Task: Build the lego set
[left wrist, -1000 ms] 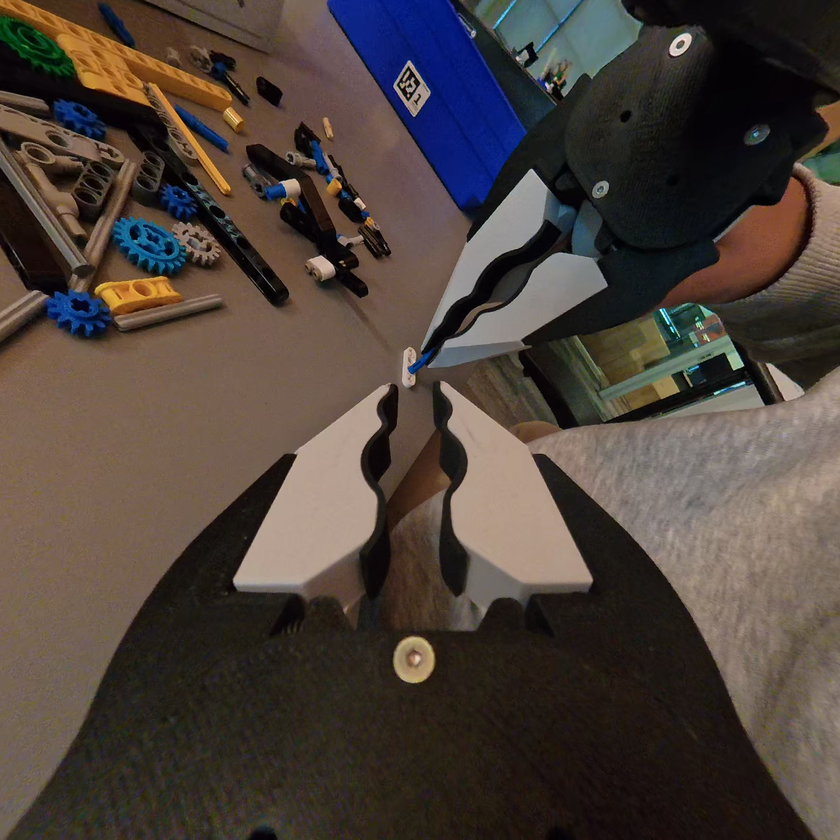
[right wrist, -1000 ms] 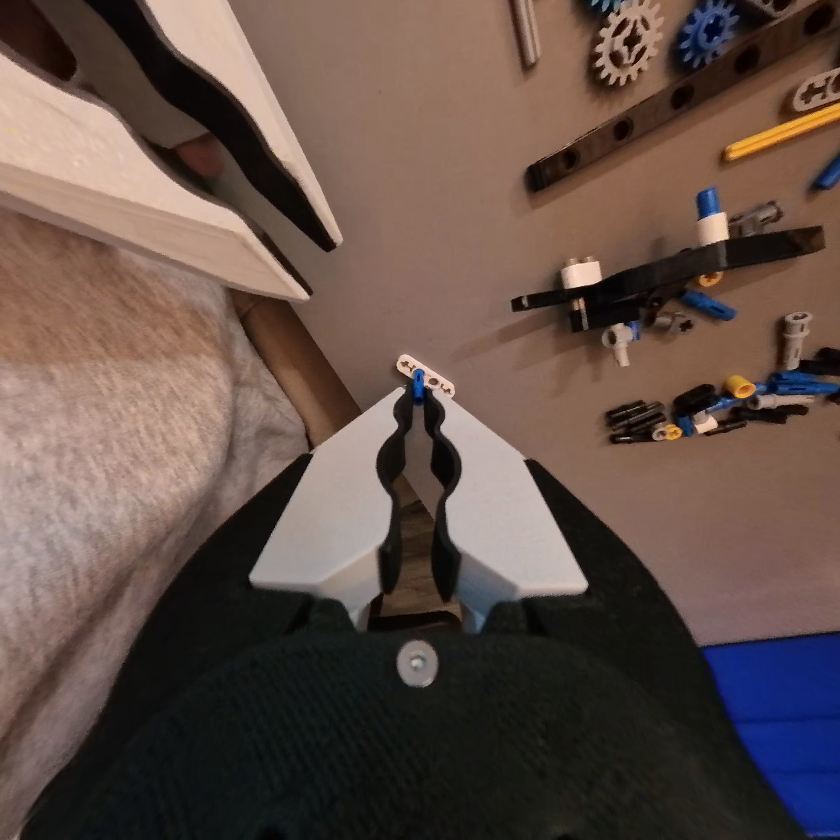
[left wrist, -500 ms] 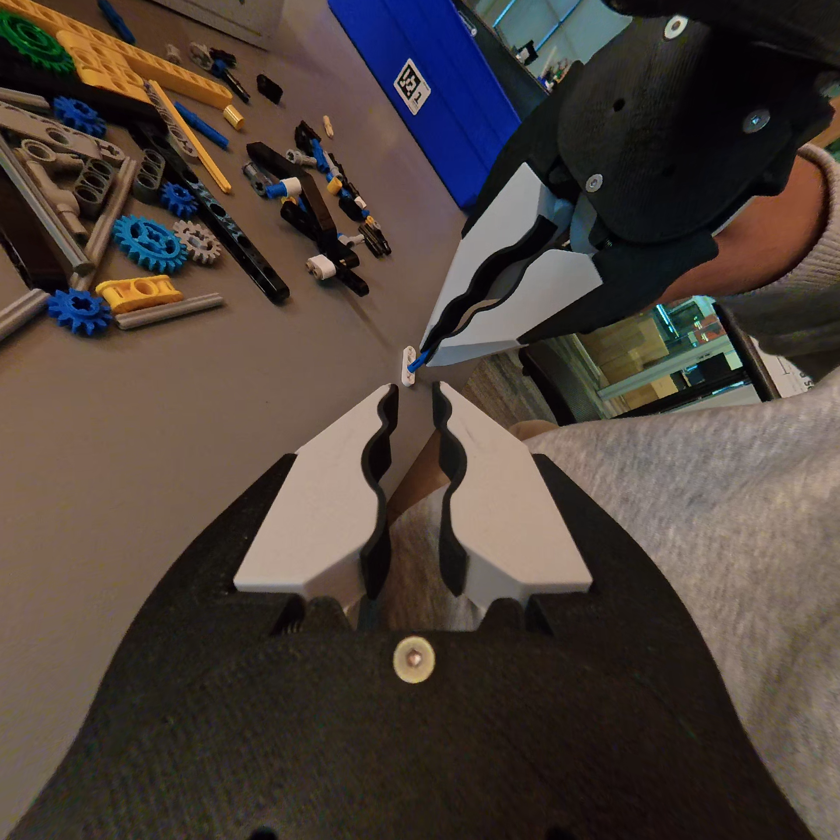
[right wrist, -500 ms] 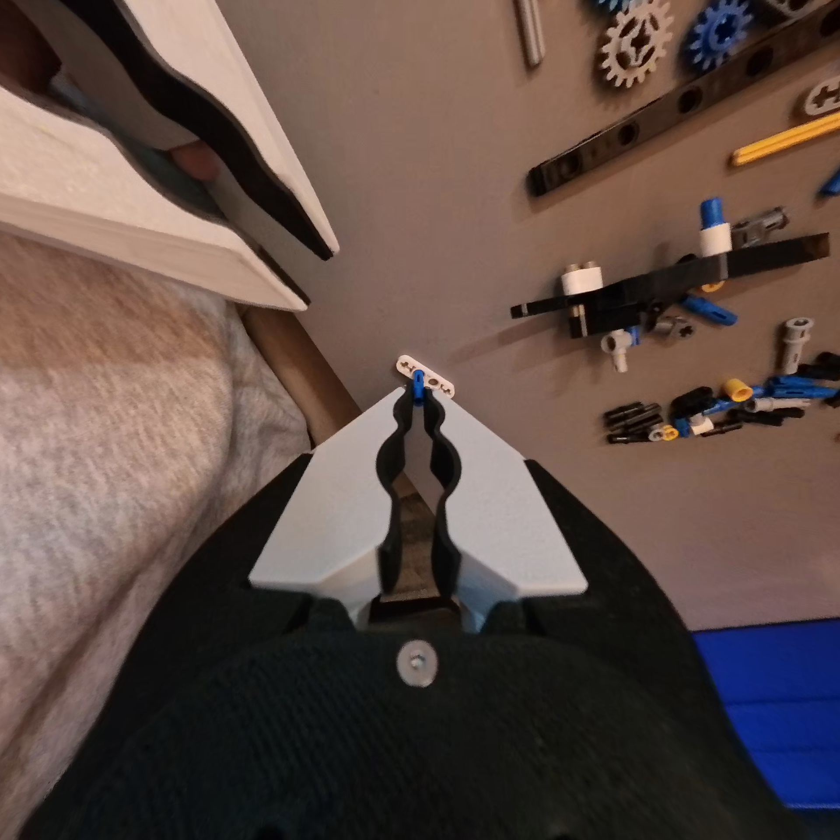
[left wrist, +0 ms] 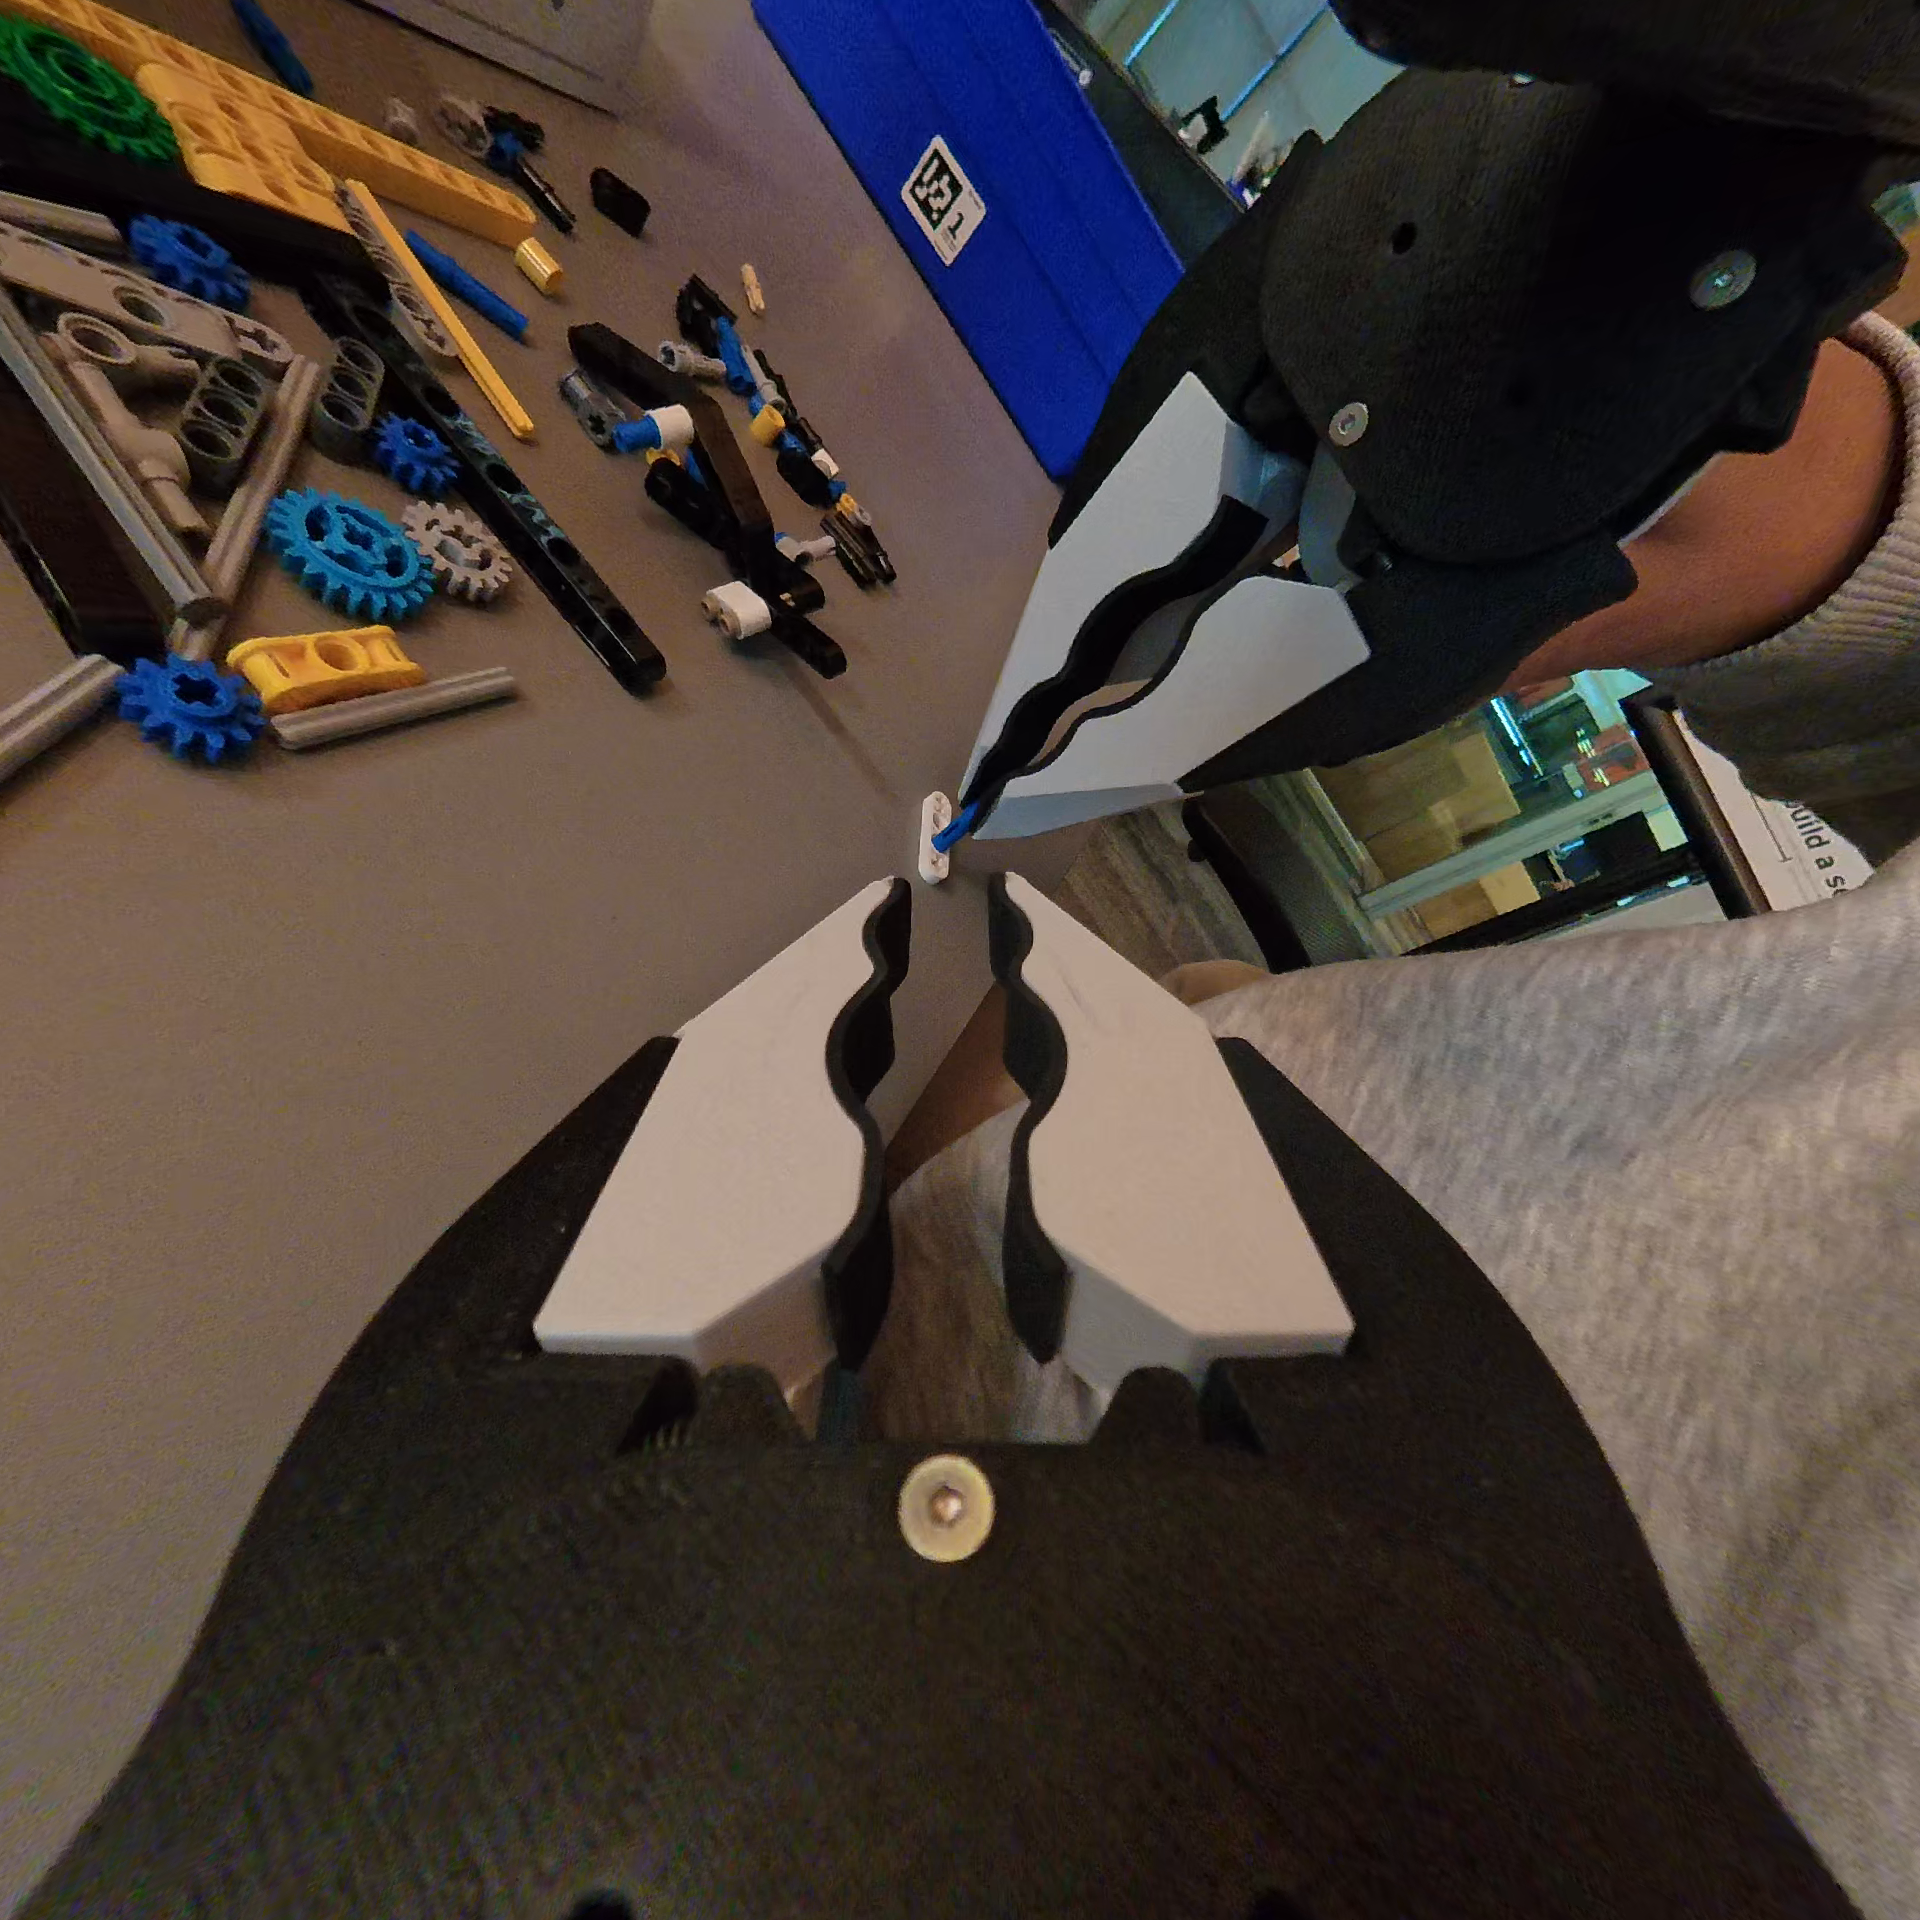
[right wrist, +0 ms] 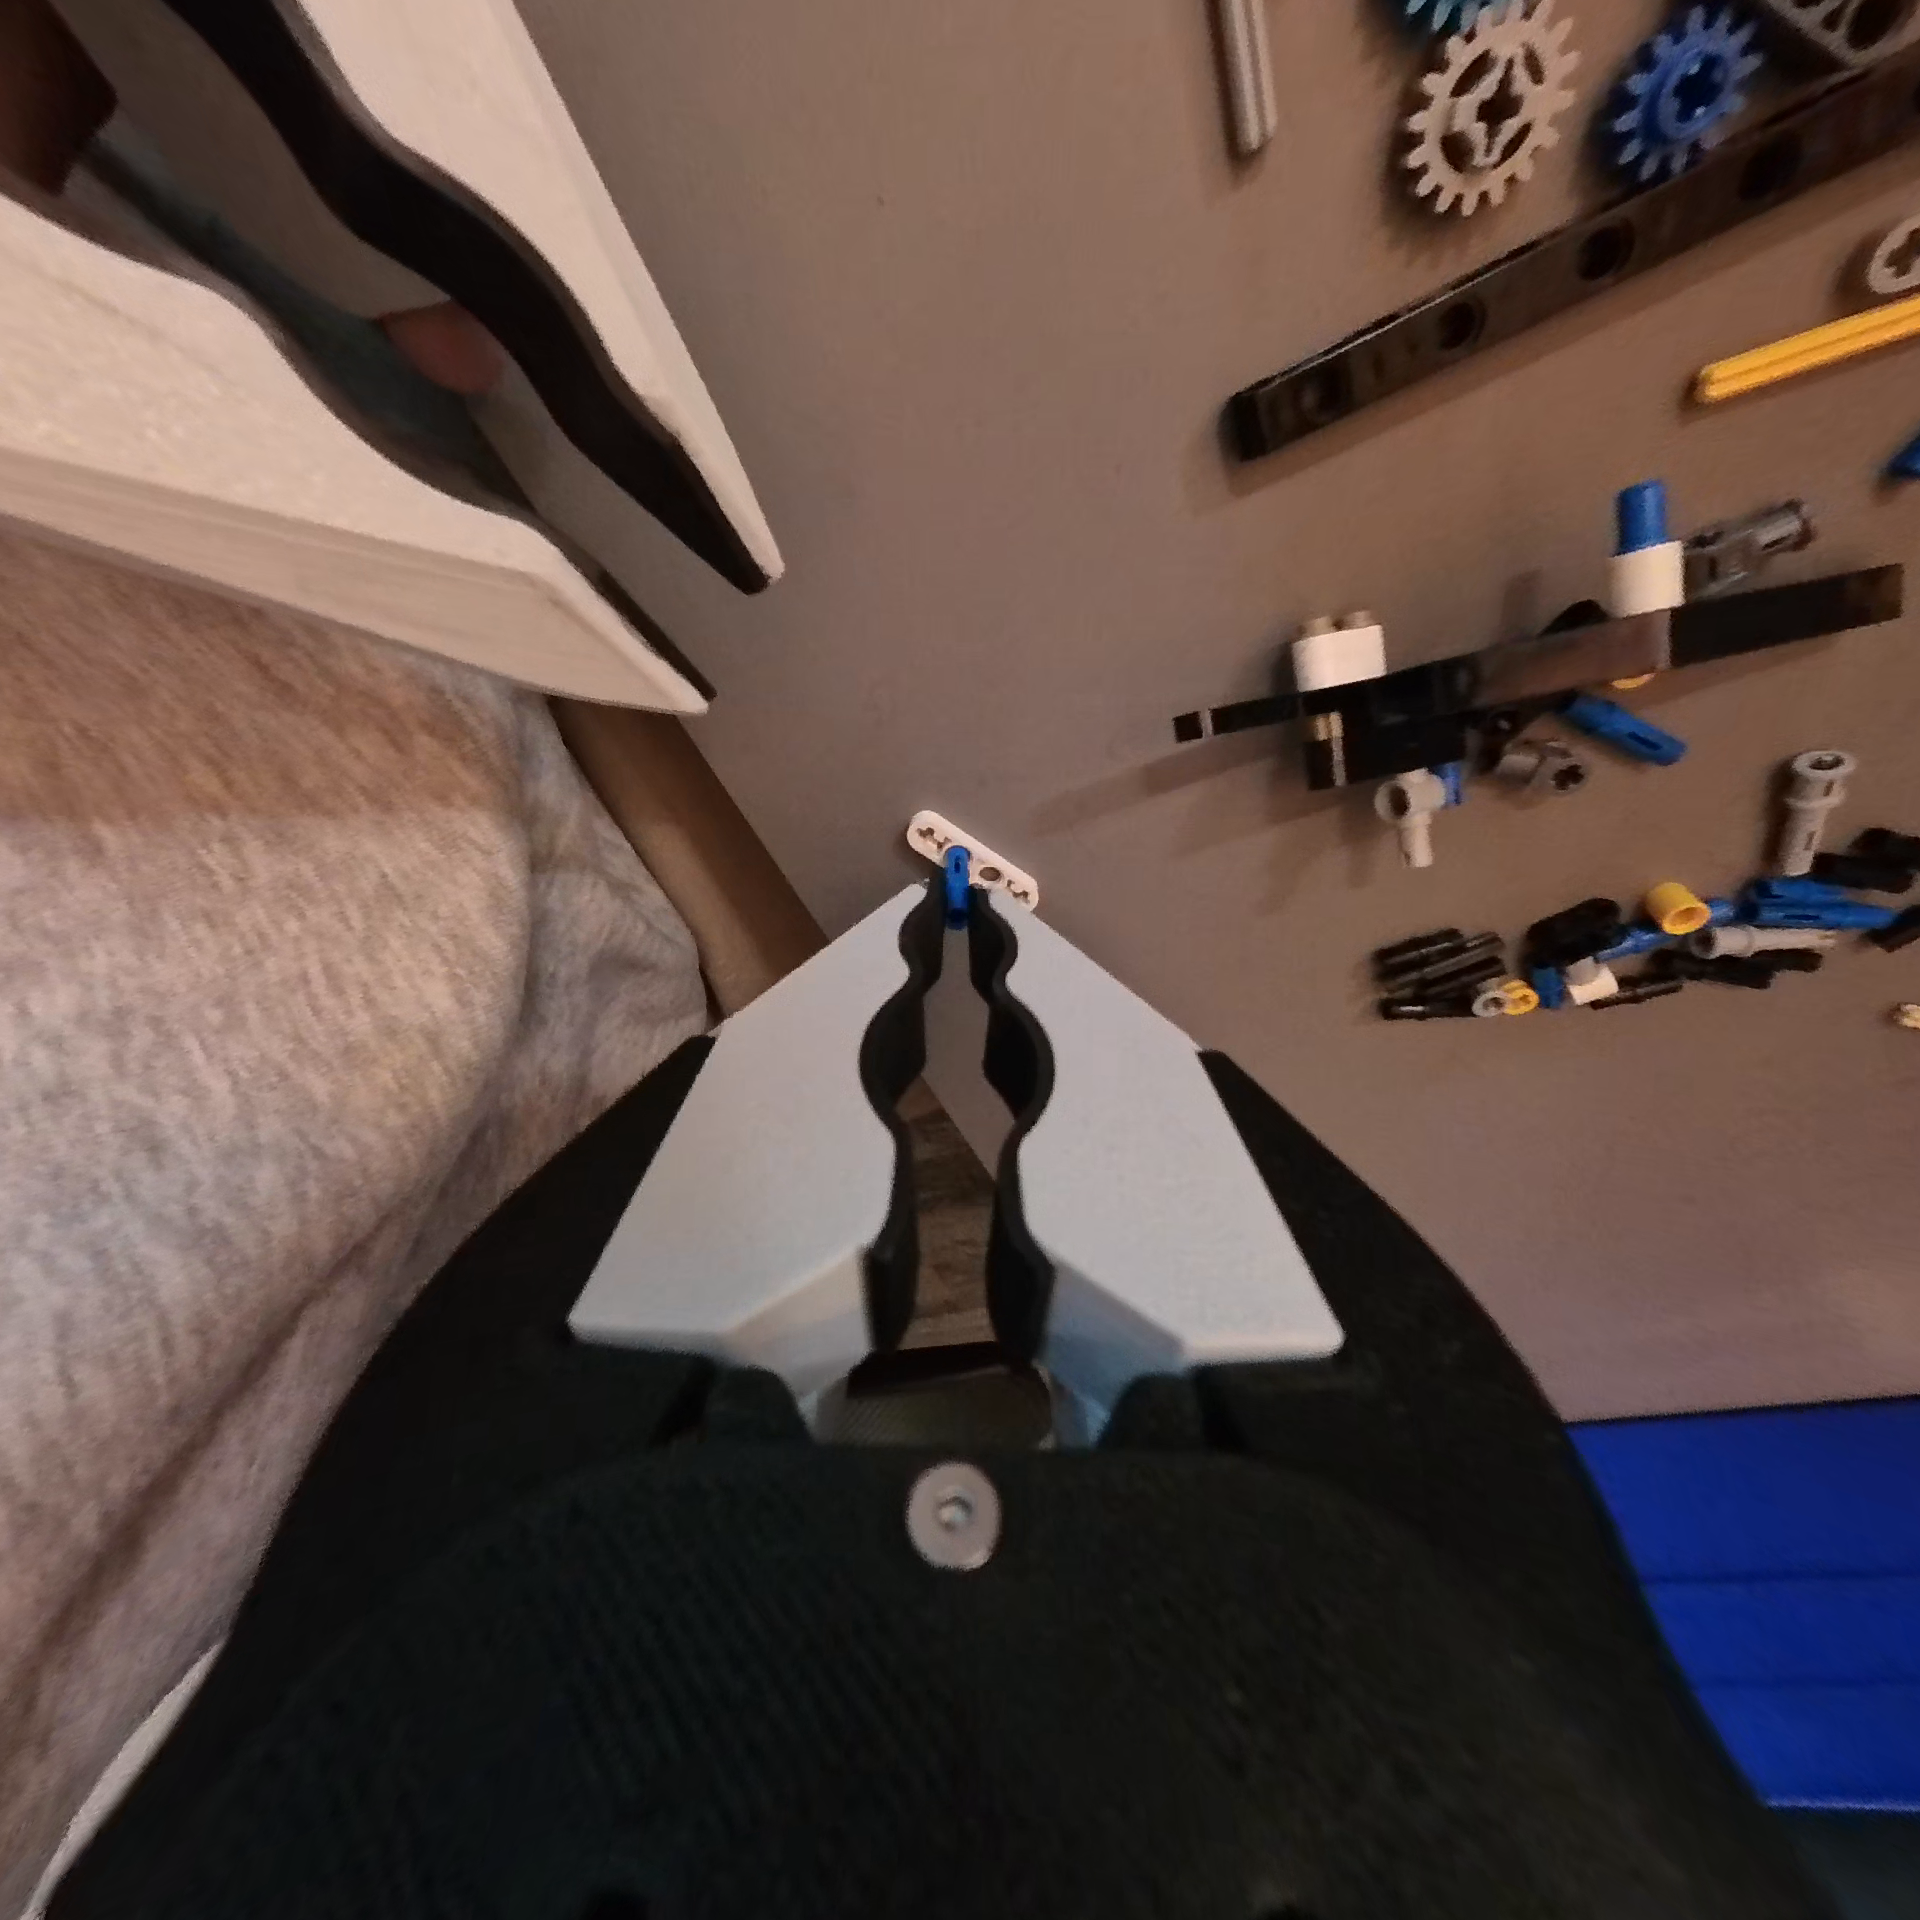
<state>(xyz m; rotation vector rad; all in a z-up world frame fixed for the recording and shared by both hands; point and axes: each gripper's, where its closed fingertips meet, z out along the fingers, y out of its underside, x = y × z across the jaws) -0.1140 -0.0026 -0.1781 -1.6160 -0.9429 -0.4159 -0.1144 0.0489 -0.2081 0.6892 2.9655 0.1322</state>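
My right gripper is shut on a small blue pin whose tip sits in the middle hole of a short white three-hole liftarm, held just above the grey table near its front edge. The left wrist view shows the same white liftarm and blue pin at the right gripper's tips. My left gripper is open and empty, its tips just below the liftarm without touching it. It also shows in the right wrist view, at upper left.
Loose parts lie on the grey table: blue gears, a grey gear, a black beam, a black partial assembly, yellow beams, grey axles, small pins. A blue box stands at the far side. A grey sleeve is close by. Spacing between my two grippers at the tips: around 6 cm. The grey gear is about 10 cm from my left fingertips. It is also in sight in the right wrist view.
Almost nothing has moved. The right gripper keeps the blue pin and white liftarm in the same place; the left gripper stays open just beneath it.
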